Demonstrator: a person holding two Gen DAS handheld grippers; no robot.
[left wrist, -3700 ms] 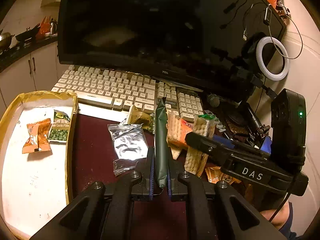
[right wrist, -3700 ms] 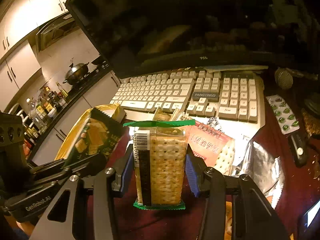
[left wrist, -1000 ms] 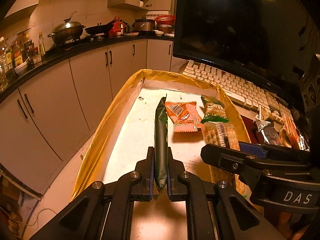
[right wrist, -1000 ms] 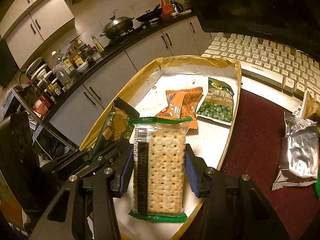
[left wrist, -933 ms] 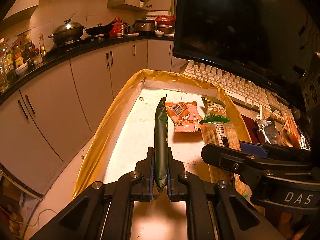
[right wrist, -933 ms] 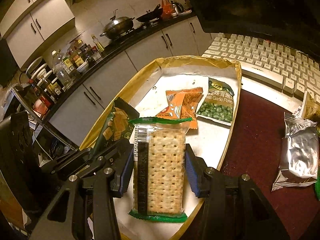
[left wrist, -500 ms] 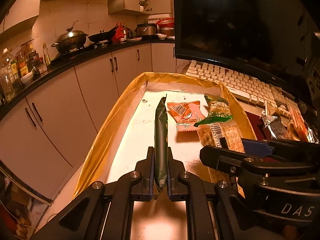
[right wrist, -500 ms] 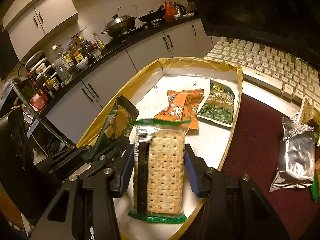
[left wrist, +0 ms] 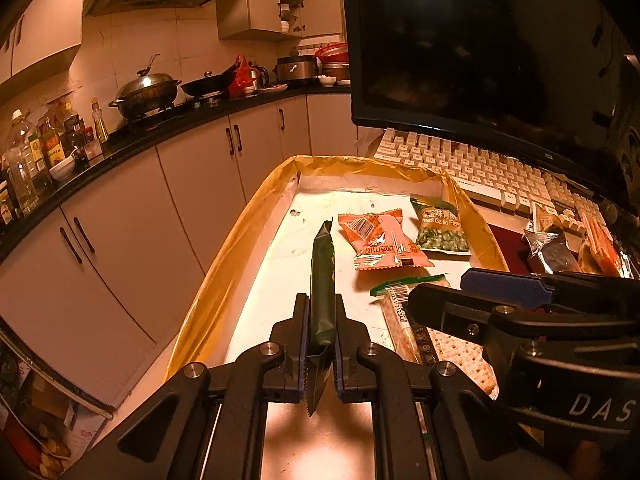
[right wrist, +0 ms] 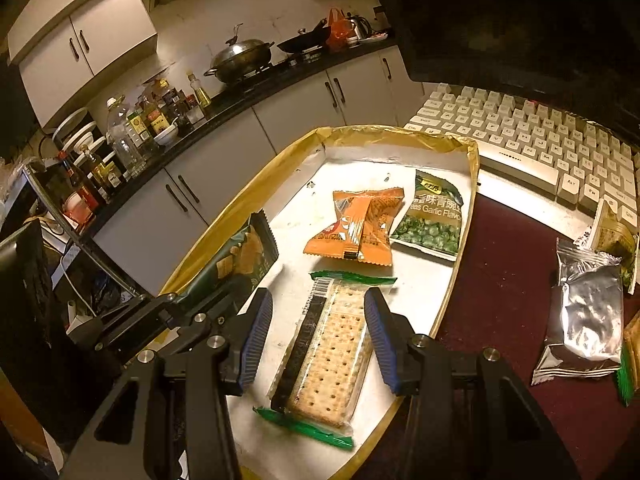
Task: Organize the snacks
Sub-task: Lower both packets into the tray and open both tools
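A white tray with a yellow rim (right wrist: 400, 134) holds an orange packet (right wrist: 356, 228) and a green peas packet (right wrist: 432, 220). The cracker pack (right wrist: 328, 348) lies tilted on the tray floor, between the fingers of my right gripper (right wrist: 318, 308), which is open; its blue pads stand clear of the pack. My left gripper (left wrist: 322, 308) is shut on a dark green snack packet (left wrist: 322, 272), held on edge over the tray's near left part. In the right wrist view that packet (right wrist: 240, 260) sticks up at the left.
A white keyboard (right wrist: 540, 140) and a dark monitor (left wrist: 480, 40) stand behind the tray. A silver packet (right wrist: 584, 316) and other snacks lie on the dark red mat (right wrist: 500, 280) to the right. Kitchen cabinets and a counter with bottles lie beyond the tray's left side.
The cracker pack has dropped out of the right gripper's pads and now lies tilted on the tray floor. The left gripper still grips the green packet, tipped slightly upward.
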